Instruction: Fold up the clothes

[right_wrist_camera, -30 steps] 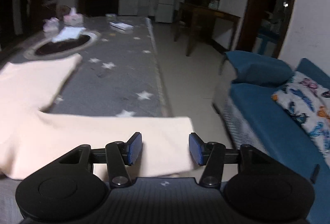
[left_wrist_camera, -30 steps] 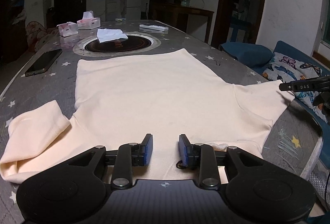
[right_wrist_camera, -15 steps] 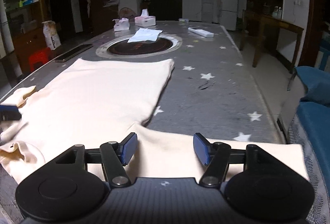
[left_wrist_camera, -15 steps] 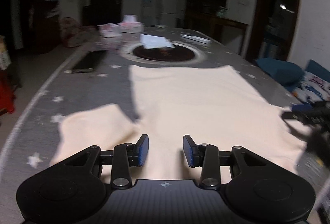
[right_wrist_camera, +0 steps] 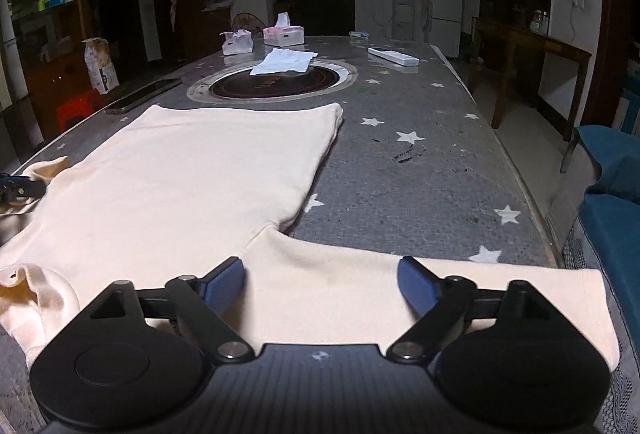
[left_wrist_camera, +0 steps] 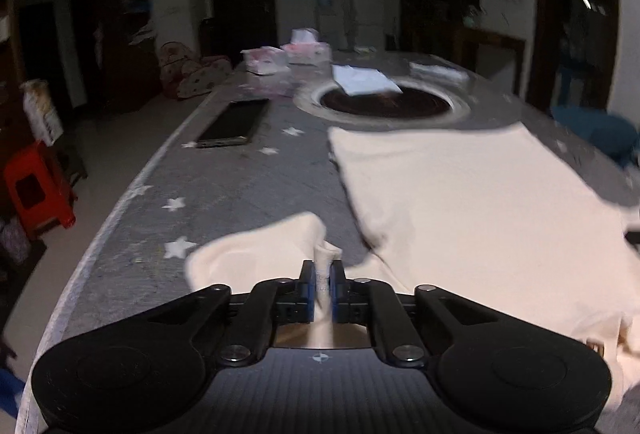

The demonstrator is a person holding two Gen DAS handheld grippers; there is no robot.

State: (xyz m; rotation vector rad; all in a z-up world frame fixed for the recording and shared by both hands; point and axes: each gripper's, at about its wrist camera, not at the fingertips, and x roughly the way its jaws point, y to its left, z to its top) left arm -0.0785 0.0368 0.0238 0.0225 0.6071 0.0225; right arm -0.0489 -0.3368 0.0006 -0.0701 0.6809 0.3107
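Fabric is pinched between the closed pads of the left gripper (left_wrist_camera: 322,280): a ridge of the cream T-shirt's (left_wrist_camera: 472,202) left sleeve (left_wrist_camera: 256,254). The right gripper (right_wrist_camera: 322,280) hovers over the right sleeve (right_wrist_camera: 460,298), jaws wide and opening, pads not pressing the cloth. The shirt lies flat on the grey star-patterned tablecloth (right_wrist_camera: 420,186), hem toward the round black burner (right_wrist_camera: 276,82). A phone (left_wrist_camera: 234,122) lies left of it.
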